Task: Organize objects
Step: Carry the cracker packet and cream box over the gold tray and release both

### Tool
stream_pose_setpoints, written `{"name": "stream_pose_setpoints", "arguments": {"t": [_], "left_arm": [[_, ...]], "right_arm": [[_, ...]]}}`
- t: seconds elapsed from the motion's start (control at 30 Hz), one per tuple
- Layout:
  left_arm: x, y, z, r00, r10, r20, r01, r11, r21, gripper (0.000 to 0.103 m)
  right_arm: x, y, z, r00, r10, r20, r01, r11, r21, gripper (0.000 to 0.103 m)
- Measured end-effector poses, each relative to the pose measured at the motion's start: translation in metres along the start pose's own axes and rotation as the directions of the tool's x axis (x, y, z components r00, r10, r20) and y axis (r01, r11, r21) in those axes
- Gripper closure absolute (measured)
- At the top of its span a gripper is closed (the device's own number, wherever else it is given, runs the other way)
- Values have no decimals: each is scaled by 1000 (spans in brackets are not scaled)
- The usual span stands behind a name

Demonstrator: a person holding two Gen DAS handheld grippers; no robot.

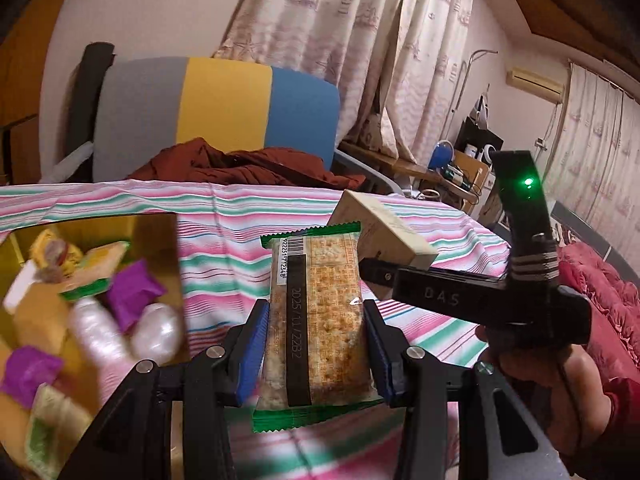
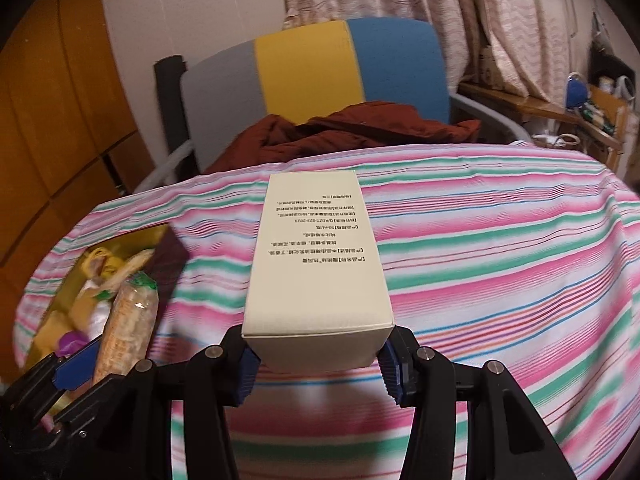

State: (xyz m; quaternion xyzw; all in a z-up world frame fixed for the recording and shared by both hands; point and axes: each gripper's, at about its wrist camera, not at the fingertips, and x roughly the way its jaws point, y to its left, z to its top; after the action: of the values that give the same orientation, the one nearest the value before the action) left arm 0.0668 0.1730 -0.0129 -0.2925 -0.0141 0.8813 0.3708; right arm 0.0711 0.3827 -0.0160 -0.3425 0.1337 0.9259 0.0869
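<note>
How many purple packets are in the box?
2: one purple packet mid-box beside the green-edged cracker pack, another at the near left corner. More may be buried.

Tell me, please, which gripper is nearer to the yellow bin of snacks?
The left. The left gripper, holding the cracker packet, is just right of the yellow bin. The right gripper, holding the cream box, is further right.

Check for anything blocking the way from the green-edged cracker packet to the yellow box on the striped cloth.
Nothing visible does. The left gripper holds the green-edged cracker packet above bare striped cloth, beside the open yellow box. That box is already crowded with snacks.
</note>
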Motion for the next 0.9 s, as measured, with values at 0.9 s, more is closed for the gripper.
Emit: {"name": "stream_pose_setpoints", "arguments": {"t": [0.9], "left_arm": [[-85, 188, -7, 935, 353, -43, -352, 905, -239, 57]], "right_arm": [[7, 196, -29, 931, 328, -158, -355, 915, -190, 52]]}}
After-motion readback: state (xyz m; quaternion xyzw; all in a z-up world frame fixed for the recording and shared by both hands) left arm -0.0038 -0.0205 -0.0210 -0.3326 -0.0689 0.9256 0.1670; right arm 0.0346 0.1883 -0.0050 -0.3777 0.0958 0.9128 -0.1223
